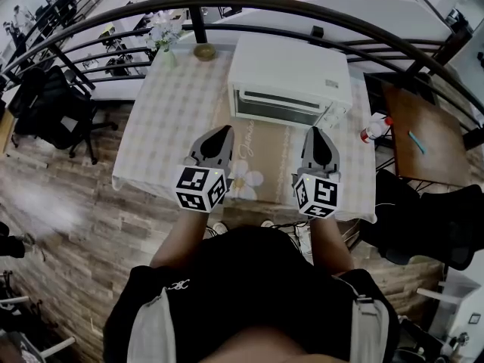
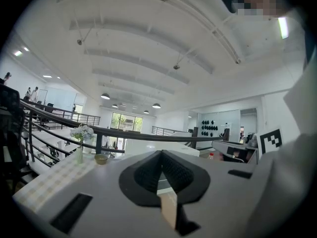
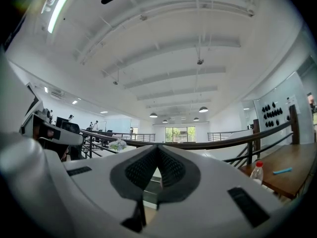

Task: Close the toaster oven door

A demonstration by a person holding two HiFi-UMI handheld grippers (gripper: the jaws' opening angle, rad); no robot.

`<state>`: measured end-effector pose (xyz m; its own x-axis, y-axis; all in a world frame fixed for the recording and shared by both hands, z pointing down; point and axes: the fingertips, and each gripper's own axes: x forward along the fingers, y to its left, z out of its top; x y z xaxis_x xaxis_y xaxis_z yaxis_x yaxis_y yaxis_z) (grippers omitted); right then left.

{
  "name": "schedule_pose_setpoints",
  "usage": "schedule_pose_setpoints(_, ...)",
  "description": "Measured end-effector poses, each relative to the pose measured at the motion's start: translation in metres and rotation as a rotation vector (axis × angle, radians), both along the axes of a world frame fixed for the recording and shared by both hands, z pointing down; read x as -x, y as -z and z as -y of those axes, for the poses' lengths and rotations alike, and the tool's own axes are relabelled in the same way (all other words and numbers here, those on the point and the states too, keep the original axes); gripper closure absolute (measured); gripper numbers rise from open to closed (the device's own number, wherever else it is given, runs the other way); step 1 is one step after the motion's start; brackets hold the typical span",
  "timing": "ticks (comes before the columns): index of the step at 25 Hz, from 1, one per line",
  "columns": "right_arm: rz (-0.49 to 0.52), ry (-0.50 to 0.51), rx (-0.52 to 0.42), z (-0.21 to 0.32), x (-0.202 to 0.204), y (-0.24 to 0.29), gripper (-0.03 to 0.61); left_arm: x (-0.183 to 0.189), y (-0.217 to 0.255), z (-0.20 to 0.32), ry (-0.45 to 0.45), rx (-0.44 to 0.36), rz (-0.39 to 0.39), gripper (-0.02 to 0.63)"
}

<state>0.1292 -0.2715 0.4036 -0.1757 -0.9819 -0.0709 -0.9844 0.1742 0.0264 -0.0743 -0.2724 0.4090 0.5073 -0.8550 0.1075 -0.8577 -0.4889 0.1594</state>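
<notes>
A white toaster oven (image 1: 289,76) stands at the back of the checkered table (image 1: 166,119). Its glass door (image 1: 278,110) lies flat against the oven's front. My left gripper (image 1: 224,132) hovers over the table in front of the oven's left corner, jaws shut on nothing. My right gripper (image 1: 314,133) sits just short of the oven's right front, also shut and empty. In the left gripper view the black jaws of the left gripper (image 2: 161,156) meet at the tips, with the oven's white top (image 2: 143,147) behind them. The right gripper (image 3: 157,150) looks the same in its own view.
A flower vase (image 1: 163,38) and a small bowl (image 1: 204,51) stand at the table's back left. A red-capped bottle (image 1: 372,131) lies near the right edge. A brown side table (image 1: 417,138) is to the right, a dark railing (image 1: 302,13) behind, an office chair (image 1: 53,104) to the left.
</notes>
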Motion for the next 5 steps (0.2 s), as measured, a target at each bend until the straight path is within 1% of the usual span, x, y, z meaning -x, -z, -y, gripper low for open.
schedule_pose_setpoints(5, -0.004, 0.005, 0.012, 0.0010, 0.0007, -0.0046, 0.586, 0.0018, -0.0017, 0.0009, 0.002, 0.003, 0.003, 0.601)
